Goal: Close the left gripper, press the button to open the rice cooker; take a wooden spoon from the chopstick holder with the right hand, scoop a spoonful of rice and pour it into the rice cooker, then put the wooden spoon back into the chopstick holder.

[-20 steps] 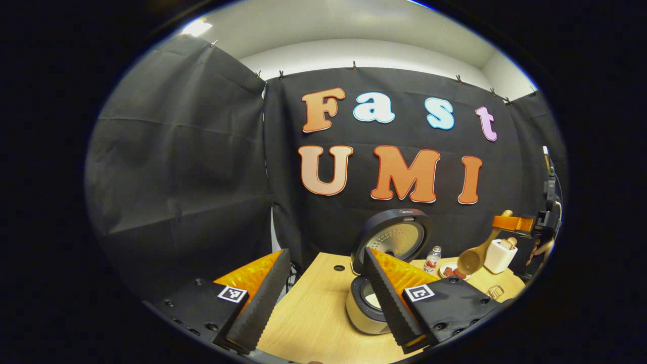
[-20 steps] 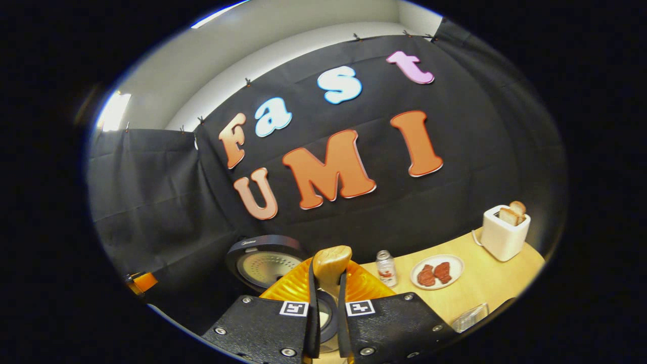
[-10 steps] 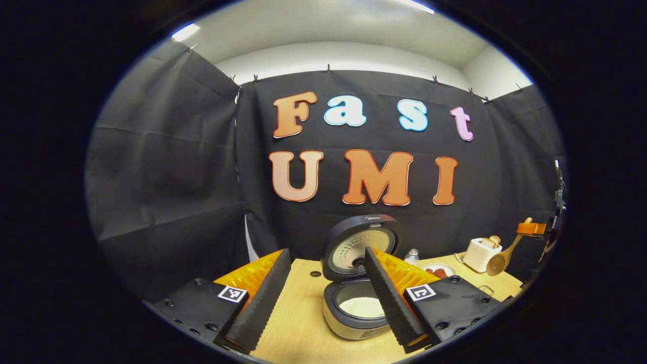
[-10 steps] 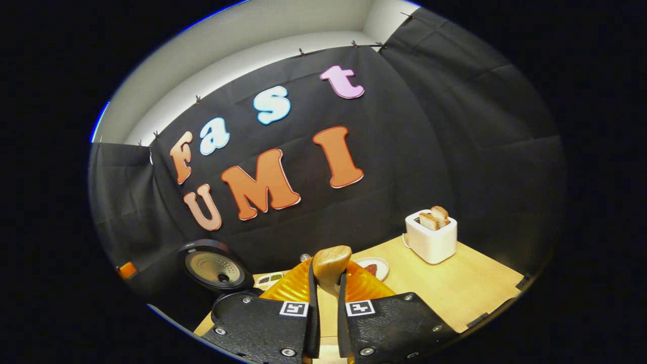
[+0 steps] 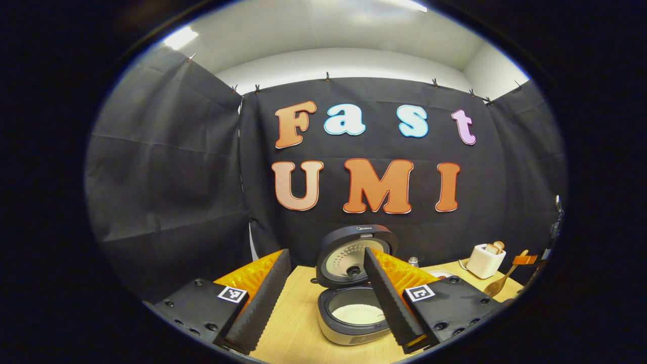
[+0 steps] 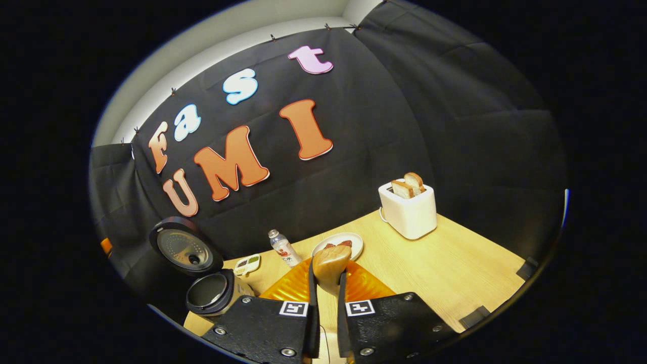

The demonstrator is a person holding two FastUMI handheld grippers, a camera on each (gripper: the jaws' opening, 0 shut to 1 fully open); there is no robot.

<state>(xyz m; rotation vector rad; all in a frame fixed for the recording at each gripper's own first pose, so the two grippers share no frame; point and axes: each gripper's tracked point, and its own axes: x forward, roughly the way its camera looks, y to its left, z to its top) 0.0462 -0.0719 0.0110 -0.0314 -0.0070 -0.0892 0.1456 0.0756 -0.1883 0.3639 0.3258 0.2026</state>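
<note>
The rice cooker (image 5: 349,328) stands open on the wooden table, its lid (image 5: 354,253) tipped up and white rice showing in the pot. My left gripper (image 5: 326,303) is open a little in front of the cooker, with nothing between its fingers. In the right gripper view, my right gripper (image 6: 326,277) is shut on the handle of the wooden spoon (image 6: 329,263), whose end sticks up between the fingers. The cooker (image 6: 212,293) sits low to its left. The left gripper view shows the spoon's bowl (image 5: 493,288) hanging low at the far right, under the right gripper (image 5: 523,260).
A white toaster (image 6: 408,210) with bread stands at the table's back right. A plate of meat (image 6: 337,245), a small bottle (image 6: 282,247) and a small dish (image 6: 247,264) lie between the toaster and the cooker. Bare tabletop (image 6: 455,268) stretches ahead of the right gripper.
The right gripper has carried the spoon away from the cooker to the right and lower. The left gripper has backed off a little, staying open.
</note>
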